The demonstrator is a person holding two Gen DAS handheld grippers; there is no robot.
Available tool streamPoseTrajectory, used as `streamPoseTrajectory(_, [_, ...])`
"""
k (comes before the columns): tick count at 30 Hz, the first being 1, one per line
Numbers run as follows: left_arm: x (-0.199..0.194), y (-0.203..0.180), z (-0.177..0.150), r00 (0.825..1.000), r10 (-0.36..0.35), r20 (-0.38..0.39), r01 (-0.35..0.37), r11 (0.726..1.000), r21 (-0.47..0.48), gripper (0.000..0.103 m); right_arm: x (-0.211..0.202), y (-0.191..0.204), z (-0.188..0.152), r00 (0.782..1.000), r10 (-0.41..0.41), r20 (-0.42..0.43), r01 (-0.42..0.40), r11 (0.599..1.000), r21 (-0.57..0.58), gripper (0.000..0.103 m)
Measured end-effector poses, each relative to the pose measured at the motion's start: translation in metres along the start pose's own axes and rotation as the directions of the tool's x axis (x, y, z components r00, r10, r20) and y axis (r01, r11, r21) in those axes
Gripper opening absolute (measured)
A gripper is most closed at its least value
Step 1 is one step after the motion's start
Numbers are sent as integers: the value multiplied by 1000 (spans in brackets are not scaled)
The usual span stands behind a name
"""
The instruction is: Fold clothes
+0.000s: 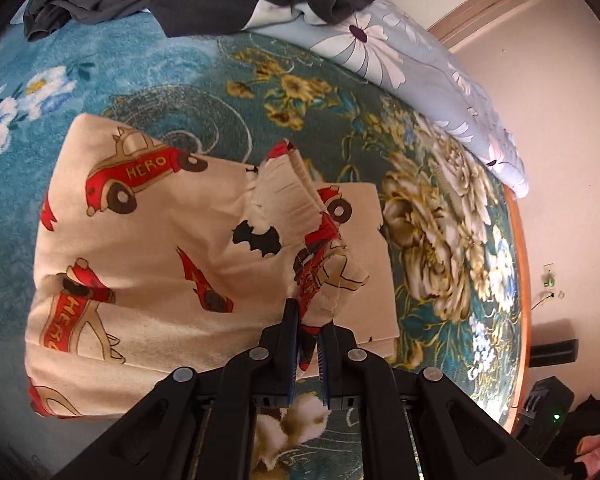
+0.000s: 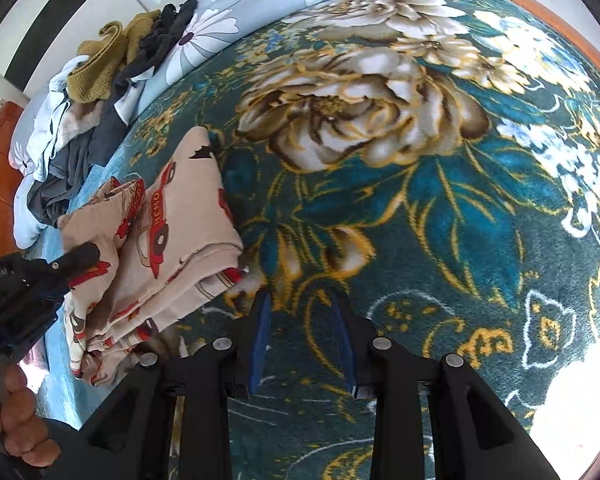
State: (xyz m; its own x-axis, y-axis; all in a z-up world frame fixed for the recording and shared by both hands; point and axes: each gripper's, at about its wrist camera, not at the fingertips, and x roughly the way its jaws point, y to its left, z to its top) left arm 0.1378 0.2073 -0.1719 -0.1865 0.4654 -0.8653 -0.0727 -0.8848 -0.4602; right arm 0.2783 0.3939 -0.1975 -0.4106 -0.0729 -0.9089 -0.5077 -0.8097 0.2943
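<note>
Your left hand-held gripper [image 1: 309, 320] is clenched on a bunched edge of the cream car-print garment [image 1: 148, 248], which lies partly folded on the teal floral blanket [image 1: 440, 240] of the bed. Your right hand-held gripper [image 2: 302, 308] hangs released and empty over bare blanket, the garment just to its left.

"HERO" stands on the red cars printed on the beige garment [image 1: 148, 240]. It reads clearly on two cars. No other text is legible.
</note>
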Motion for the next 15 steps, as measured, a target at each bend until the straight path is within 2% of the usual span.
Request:
streamPoseTrajectory(3, [6, 1, 3, 999, 18, -42, -18, 1000, -4, 12, 1, -4, -1, 1000, -9, -3, 9, 1000, 4, 32])
streamPoseTrajectory(6, [-1, 2, 5, 999, -8, -50, 8, 1000, -9, 21, 4, -2, 1, 1000, -3, -5, 3, 1000, 2, 32])
streamPoseTrajectory(7, [-5, 1, 6, 999, -23, -48, 22, 1000, -10, 38, 5, 0, 2, 1000, 2, -6, -2, 1000, -2, 32])
streamPoseTrajectory(8, [-9, 1, 6, 998, -38, -46, 37, 999, -11, 61, 6, 3, 3, 1000, 8, -6, -8, 1000, -11, 32])
streamPoseTrajectory(9, [-16, 1, 7, 997, -64, -39, 64, 998, -15, 64, 7, 6, 4, 1000, 13, -5, -13, 1000, -19, 32])
streamPoseTrajectory(13, [-50, 10, 6, 986, -168, -17, 168, 986, -21, 65, 7, 16, 11, 999, 49, 7, -49, 998, -28, 32])
streamPoseTrajectory(14, [-64, 19, 3, 979, -203, 9, 203, 979, -16, 65, 4, 17, 13, 998, 66, 15, -66, 998, -21, 32])
streamPoseTrajectory(15, [-75, 34, -1, 987, -156, 49, 157, 987, -26, 67, 2, 19, 15, 996, 83, 23, -82, 996, -14, 32])
